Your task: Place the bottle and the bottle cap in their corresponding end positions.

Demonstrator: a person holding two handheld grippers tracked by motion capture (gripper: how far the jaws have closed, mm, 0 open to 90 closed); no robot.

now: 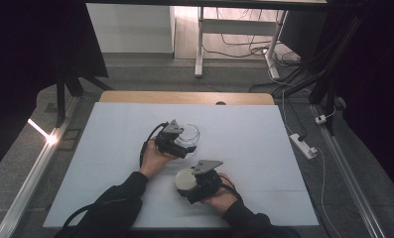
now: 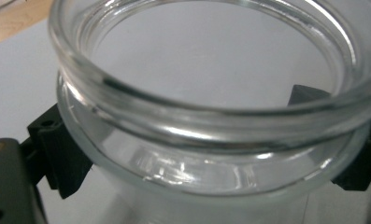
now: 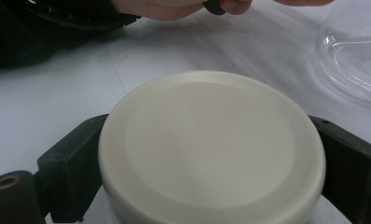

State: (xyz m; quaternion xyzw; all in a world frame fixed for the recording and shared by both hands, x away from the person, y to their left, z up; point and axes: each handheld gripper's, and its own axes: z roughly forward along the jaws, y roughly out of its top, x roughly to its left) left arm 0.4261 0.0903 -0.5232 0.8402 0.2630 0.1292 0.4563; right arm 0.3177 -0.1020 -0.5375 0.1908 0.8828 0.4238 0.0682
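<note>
At the centre of the high view, a person's left gripper (image 1: 180, 144) grasps a clear glass jar (image 1: 188, 135) on a pale grey table mat (image 1: 264, 148), its grey three-cornered plate showing just left of the jar's rim. In the left gripper view the jar (image 2: 211, 116) takes up most of the frame, mouth open and empty, with one black jaw pressed against its wall at lower left and the other at the right edge, below the thick rim.

Lower centre of the high view, the right gripper (image 1: 192, 186) is clamped on a round cream lid (image 1: 185, 179), close below the jar but apart from it. The right gripper view shows the lid (image 3: 211, 149) held flat between the two jaws, one at lower left and one at lower right, its smooth top facing the camera. The jar (image 3: 356, 60) appears at that frame's upper right, with the left hand (image 3: 174, 7) along the top edge.
</note>
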